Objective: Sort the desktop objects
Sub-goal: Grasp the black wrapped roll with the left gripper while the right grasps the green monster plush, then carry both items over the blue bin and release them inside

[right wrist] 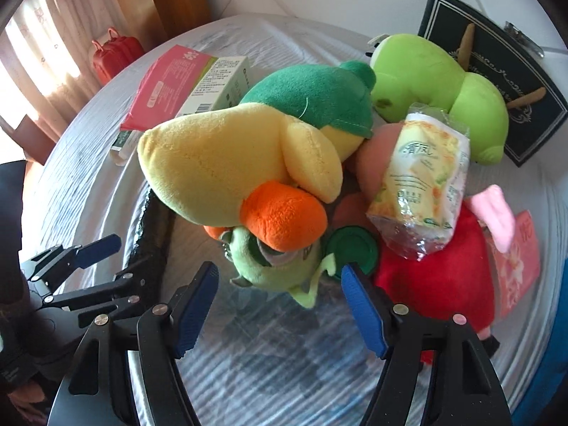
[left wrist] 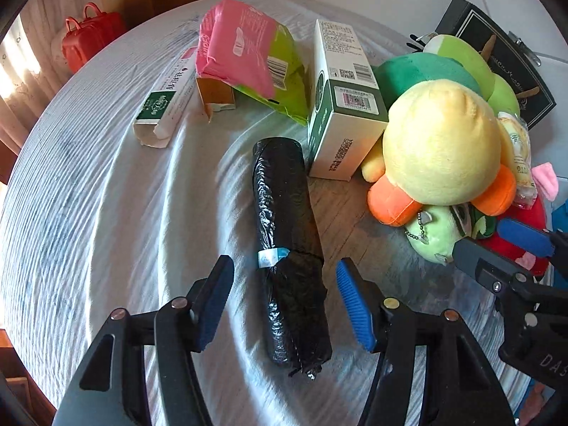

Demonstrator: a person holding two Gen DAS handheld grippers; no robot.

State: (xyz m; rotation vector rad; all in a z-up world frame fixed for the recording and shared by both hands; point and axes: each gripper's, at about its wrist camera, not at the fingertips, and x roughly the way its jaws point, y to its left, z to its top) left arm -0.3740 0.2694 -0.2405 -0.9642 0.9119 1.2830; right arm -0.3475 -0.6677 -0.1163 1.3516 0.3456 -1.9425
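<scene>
A black roll of rubbish bags (left wrist: pixel 287 248) lies on the white-clothed round table (left wrist: pixel 88 213). My left gripper (left wrist: pixel 284 294) is open, its fingers on either side of the roll's near end without touching it. My right gripper (right wrist: pixel 280 301) is open, just in front of a small green keychain plush (right wrist: pixel 273 266). That plush lies under a yellow duck plush (right wrist: pixel 227 167) with orange feet. The right gripper also shows in the left wrist view (left wrist: pixel 497 245), at the small green plush (left wrist: pixel 436 234).
A white-green box (left wrist: pixel 340 106), a pink-green pack (left wrist: pixel 248 56), a small open carton (left wrist: pixel 163 110), a green plush (right wrist: pixel 443 88), a red plush (right wrist: pixel 443 284), a tissue pack (right wrist: pixel 422 177) and a black framed box (right wrist: pixel 497 71) crowd the table. A red bag (left wrist: pixel 88 35) stands beyond the far edge.
</scene>
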